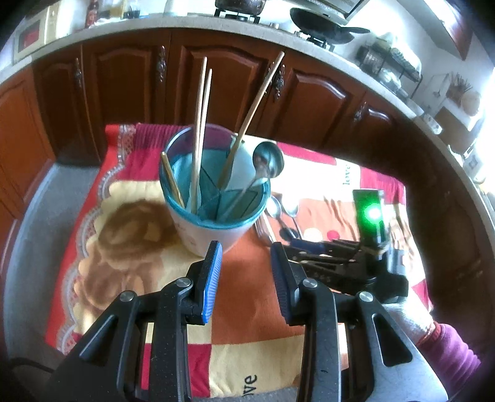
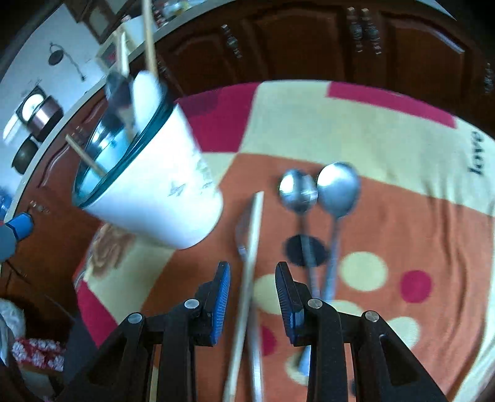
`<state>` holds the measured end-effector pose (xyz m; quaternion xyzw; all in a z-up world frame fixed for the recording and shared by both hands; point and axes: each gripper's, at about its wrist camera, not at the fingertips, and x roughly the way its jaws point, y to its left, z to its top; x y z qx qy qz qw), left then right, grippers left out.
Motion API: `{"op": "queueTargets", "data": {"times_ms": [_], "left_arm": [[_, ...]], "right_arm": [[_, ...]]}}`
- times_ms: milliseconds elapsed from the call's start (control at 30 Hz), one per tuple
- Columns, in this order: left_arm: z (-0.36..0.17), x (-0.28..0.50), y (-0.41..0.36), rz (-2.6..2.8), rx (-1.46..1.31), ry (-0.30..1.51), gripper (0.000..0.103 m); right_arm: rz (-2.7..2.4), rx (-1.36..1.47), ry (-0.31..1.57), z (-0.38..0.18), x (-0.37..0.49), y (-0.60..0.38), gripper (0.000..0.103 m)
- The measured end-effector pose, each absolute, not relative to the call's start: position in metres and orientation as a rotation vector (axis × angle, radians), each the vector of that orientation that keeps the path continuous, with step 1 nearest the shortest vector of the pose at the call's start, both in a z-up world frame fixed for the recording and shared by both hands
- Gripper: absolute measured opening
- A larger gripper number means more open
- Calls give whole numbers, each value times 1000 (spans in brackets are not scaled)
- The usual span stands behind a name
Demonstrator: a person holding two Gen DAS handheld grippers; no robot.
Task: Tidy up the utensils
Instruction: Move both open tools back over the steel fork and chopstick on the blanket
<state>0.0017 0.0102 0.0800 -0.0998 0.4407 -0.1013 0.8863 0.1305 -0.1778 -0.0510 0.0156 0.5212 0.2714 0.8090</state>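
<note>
Two spoons (image 2: 321,191) lie on the "love" cloth (image 2: 402,148); four chopsticks fill the cup (image 1: 213,198). Left gripper (image 1: 246,256) spread, empty; right gripper (image 2: 253,275) spread around a chopstick (image 2: 252,247).

This is a home kitchen. Dark wooden cabinet doors (image 1: 213,89) with ornate metal handles run across the upper half of the left wrist view under a pale countertop (image 1: 185,23). On it sit a gas hob with a black pan (image 1: 324,24) at upper right and a wire dish rack (image 1: 389,66) further right. A patterned cloth (image 2: 355,130) covers the table in the foreground.
</note>
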Motion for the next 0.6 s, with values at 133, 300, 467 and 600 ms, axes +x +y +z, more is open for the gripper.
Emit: {"op": "queueTargets", "data": {"times_ms": [133,300,467,600], "left_arm": [[77,-2,6,-222,-195,925,32],[70,-6,4,-225,-192,942,32],[53,-11,-6,-237,-196,982,32],[32,-15,-23,-264,-202,1035,32]], "right_arm": [[569,-20,1147,-68,128,-163,22],[579,6,1150,-69,116,-171,5],[598,-1,1162,-67,84,-196,4],[591,12,1180,-66,59,-226,4]]}}
